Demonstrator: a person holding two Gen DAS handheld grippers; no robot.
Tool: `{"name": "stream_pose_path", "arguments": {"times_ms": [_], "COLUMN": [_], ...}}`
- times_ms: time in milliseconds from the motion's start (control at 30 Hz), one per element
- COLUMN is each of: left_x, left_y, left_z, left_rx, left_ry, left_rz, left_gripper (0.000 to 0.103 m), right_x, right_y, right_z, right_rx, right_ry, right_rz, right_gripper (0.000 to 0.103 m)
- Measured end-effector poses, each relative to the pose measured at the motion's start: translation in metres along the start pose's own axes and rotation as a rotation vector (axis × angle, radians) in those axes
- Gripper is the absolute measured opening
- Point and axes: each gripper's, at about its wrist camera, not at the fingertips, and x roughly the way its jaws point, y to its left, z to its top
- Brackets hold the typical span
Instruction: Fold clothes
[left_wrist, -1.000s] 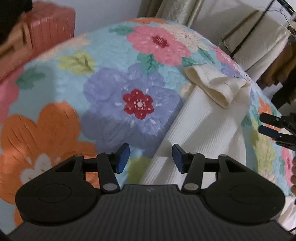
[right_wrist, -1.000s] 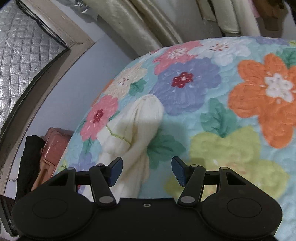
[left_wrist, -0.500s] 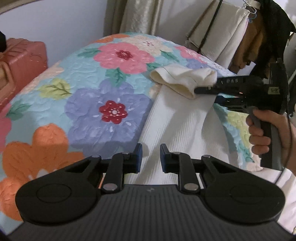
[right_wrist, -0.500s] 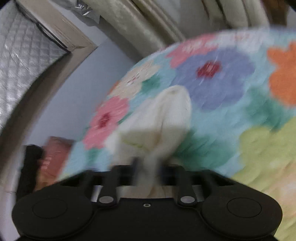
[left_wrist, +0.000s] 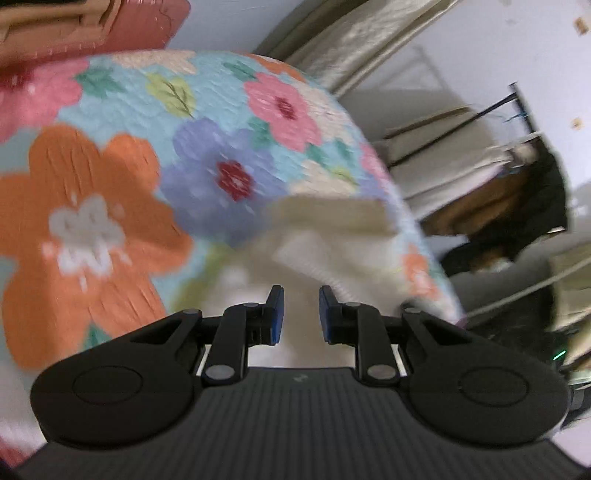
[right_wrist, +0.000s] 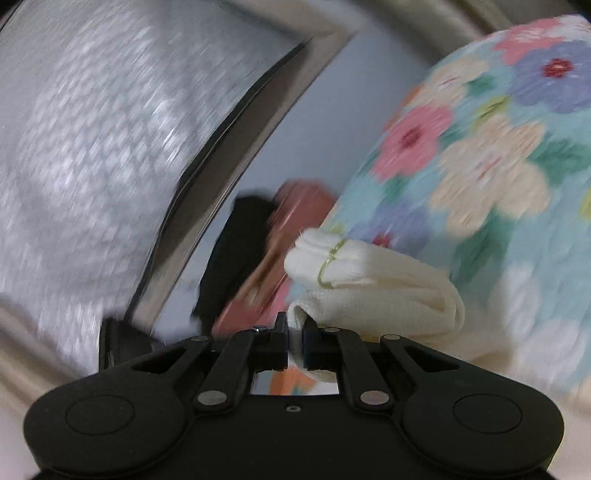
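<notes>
Cream garment (left_wrist: 332, 254) lies on the floral quilt (left_wrist: 110, 177), bunched near the quilt's edge; frames blurred. Left gripper (left_wrist: 298, 310): narrow gap between pads, cream cloth between them; whether pinched, cannot tell. Right gripper (right_wrist: 294, 341): jaws closing, pads pinching a fold of the garment (right_wrist: 376, 280), lifted off the quilt (right_wrist: 517, 155).

left gripper (left_wrist: 301, 310) jaws apparently narrowed, right gripper (right_wrist: 294, 341) jaws closing
</notes>
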Motion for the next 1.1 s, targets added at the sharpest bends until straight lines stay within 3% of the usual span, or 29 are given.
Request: {"name": "stream_pose_path", "arguments": {"times_ms": [100,200,300,367,433,533,567,667,700,733,767,800,867,967,1033,1067,1100], "left_x": [-0.025,-0.042,-0.044,-0.045,-0.047,-0.05,-0.051,-0.053,-0.052,-0.051,-0.049,-0.045,-0.032,-0.013,0.002,0.012,0.02], "left_y": [-0.007,-0.013,-0.02,-0.025,-0.03,-0.038,-0.041,-0.051,-0.057,-0.064,-0.072,-0.08,-0.094,-0.107,-0.109,-0.108,-0.105], "left_z": [-0.02,-0.043,-0.067,-0.08,-0.089,-0.098,-0.101,-0.114,-0.119,-0.123,-0.127,-0.132,-0.143,-0.16,-0.165,-0.167,-0.167], "left_rx": [0.009,0.104,0.249,0.335,0.396,0.442,0.444,0.471,0.501,0.538,0.588,0.658,0.809,1.007,1.062,1.077,1.072], "left_ry": [0.015,0.069,0.135,0.126,0.086,0.109,0.12,0.113,0.106,0.101,0.101,0.109,0.119,0.116,0.107,0.107,0.114], "left_rz": [-0.027,0.055,0.174,0.27,0.289,0.265,0.252,0.264,0.275,0.278,0.279,0.289,0.351,0.42,0.464,0.499,0.513], "left_gripper": [0.02,0.02,0.023,0.023,0.025,0.04,0.043,0.046,0.047,0.047,0.054,0.069,0.078,0.078,0.078,0.074,0.059], "right_x": [-0.009,-0.019,-0.023,-0.026,-0.031,-0.039,-0.041,-0.052,-0.06,-0.067,-0.074,-0.082,-0.097,-0.114,-0.118,-0.118,-0.119], "right_y": [0.024,0.038,0.057,0.059,0.06,0.063,0.064,0.064,0.062,0.059,0.057,0.055,0.053,0.054,0.057,0.057,0.055], "right_z": [-0.035,-0.069,-0.105,-0.118,-0.123,-0.121,-0.122,-0.126,-0.126,-0.126,-0.124,-0.123,-0.122,-0.123,-0.126,-0.127,-0.128], "right_rx": [-0.117,-0.223,-0.456,-0.51,-0.525,-0.521,-0.525,-0.539,-0.516,-0.485,-0.441,-0.395,-0.292,-0.196,-0.215,-0.224,-0.221], "right_ry": [0.08,0.177,0.298,0.341,0.327,0.287,0.283,0.27,0.254,0.236,0.216,0.197,0.167,0.139,0.139,0.139,0.134], "right_rz": [-0.015,-0.046,-0.16,-0.216,-0.268,-0.331,-0.359,-0.439,-0.452,-0.46,-0.456,-0.449,-0.415,-0.37,-0.355,-0.358,-0.36], "right_gripper": [0.01,0.01,0.01,0.01,0.011,0.015,0.025,0.042,0.042,0.042,0.042,0.042,0.048,0.053,0.054,0.054,0.054]}}
